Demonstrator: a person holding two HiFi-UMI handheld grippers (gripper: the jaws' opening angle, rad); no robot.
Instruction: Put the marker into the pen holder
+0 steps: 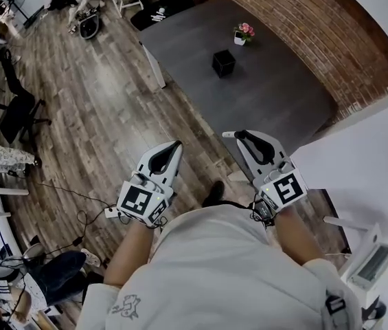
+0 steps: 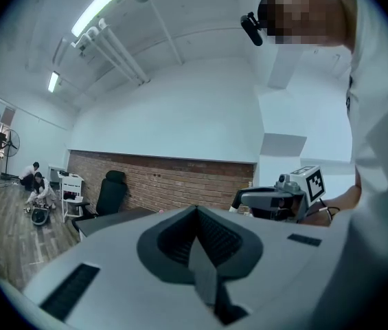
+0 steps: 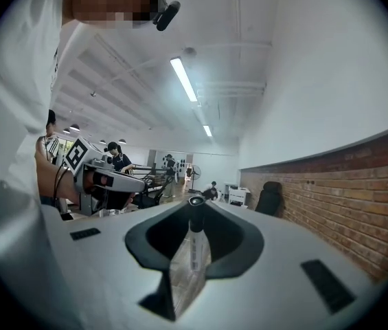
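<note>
Clearly the right claw (image 3: 195,215) is clamped on the marker (image 3: 193,249), white barrel with dark cap, well apart from the black pen holder (image 1: 223,62) on the counter (image 1: 283,95); left claw (image 2: 198,225) closed, empty.

In the right gripper view, only the dark cap and part of the pale barrel of the marker (image 3: 192,238) showed between the jaws. Its lower end was lost where they closed on it. In the head view the right gripper (image 1: 240,136) covered the marker from above. The pen holder (image 1: 223,62) on the table (image 1: 276,91) was too small for its inside to be made out. The flowers (image 1: 243,30) near it were only a pinkish blur. A seated person (image 1: 15,291) at the lower left was cut off by the picture's edge.
</note>
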